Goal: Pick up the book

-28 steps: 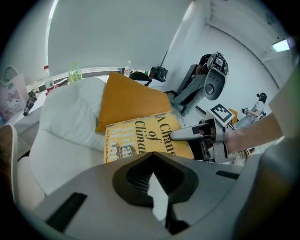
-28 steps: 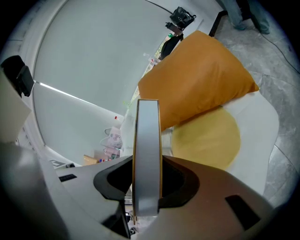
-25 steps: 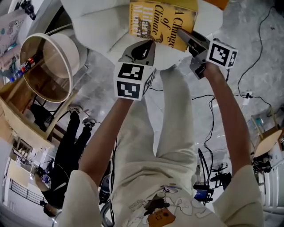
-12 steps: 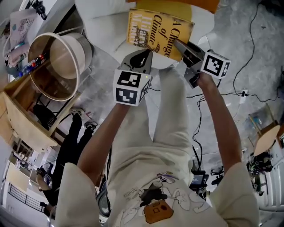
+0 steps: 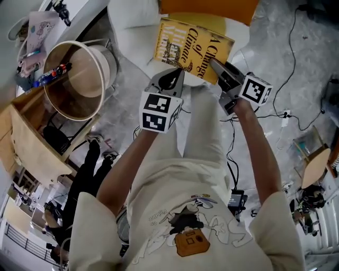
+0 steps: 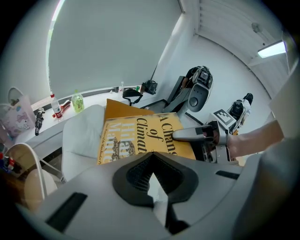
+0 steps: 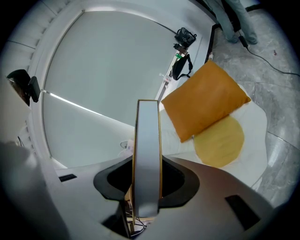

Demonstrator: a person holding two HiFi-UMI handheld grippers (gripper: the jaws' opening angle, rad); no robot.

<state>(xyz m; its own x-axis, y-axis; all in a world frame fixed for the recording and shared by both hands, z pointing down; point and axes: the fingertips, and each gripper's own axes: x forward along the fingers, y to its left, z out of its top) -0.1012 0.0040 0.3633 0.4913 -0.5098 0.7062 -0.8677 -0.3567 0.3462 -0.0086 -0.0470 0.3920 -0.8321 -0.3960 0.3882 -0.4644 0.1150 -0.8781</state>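
Since a second ago both tongs and the book (image 5: 189,45) have come up together, away from the white seat (image 5: 132,24), so that more of the seat and of the orange cushion (image 5: 209,5) now shows around the book in the head view. The book is in the air over that seat, ahead of the person's knees, with its yellow cover facing up and the title "A Change of Climate" readable. The right tongs (image 5: 214,64) are clenched on it at its right-hand edge. In the right gripper view the book stands edge-on between the jaws, with the grey page block in the middle, a thin yellow cover on each side and the dark pads against both covers. The left tongs (image 5: 178,73) are closed tip to tip with nothing visible between them. They sit right at the book's near edge, and whether they touch it I cannot tell. In the left gripper view the cover lies just beyond those closed tips, and the right tongs reach in from the right with one jaw flat on top of the cover. Beyond the book in the right gripper view the orange cushion leans on the seat, with a round yellow pad (image 7: 219,140) just beside its lower corner. To the left of the seat in the head view stands a round, cream-walled basket (image 5: 100,63) on the grey floor (image 5: 275,32).
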